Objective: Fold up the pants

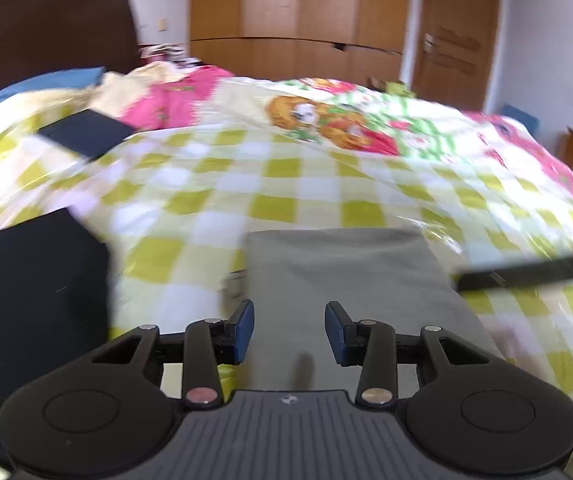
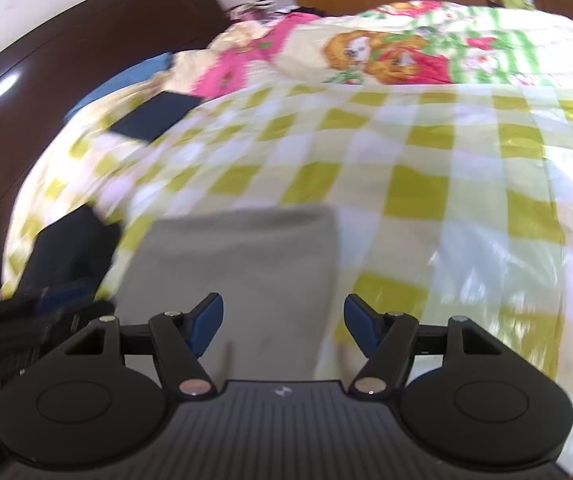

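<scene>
Hovered over the near end of the grey pants (image 1: 338, 280), left gripper (image 1: 289, 330) with jaws apart and nothing between the blue pads. Right gripper (image 2: 282, 326) likewise parted, wider, straddling the pants' right edge with no grip. Lay flat on the checked bedspread (image 1: 286, 184), already a tidy rectangle, apparently folded. Best done next, by judgement: pinch both near corners together, lift evenly, carry toward the far edge. Sat beside, left, dark folded garments (image 1: 34, 288); farther back, a pink cartoon quilt (image 1: 326, 116), headboard and wardrobe.
</scene>
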A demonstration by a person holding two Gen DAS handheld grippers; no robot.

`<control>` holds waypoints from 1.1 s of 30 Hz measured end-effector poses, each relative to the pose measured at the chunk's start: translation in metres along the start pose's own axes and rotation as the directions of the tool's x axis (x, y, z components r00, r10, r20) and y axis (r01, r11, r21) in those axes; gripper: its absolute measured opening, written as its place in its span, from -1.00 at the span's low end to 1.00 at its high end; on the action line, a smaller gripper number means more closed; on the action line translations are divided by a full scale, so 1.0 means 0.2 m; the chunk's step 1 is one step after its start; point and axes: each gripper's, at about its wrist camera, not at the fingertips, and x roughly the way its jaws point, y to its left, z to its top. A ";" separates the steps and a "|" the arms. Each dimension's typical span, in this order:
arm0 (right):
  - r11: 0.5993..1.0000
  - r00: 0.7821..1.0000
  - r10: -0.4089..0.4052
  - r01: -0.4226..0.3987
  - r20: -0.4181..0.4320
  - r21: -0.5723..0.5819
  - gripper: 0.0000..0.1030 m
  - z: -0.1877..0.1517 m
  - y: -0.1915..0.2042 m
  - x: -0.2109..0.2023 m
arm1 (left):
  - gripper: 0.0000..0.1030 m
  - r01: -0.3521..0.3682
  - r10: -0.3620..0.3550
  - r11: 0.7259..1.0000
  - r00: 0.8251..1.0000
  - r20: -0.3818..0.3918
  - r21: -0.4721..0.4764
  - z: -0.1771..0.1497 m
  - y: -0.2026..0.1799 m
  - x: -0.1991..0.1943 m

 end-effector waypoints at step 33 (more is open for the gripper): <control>0.963 0.973 0.214 -0.196 -0.081 0.185 0.04 0.28 -0.37 0.19 | 0.04 0.270 -0.267 0.960 0.963 -0.049 0.071 -0.20 -0.28 0.09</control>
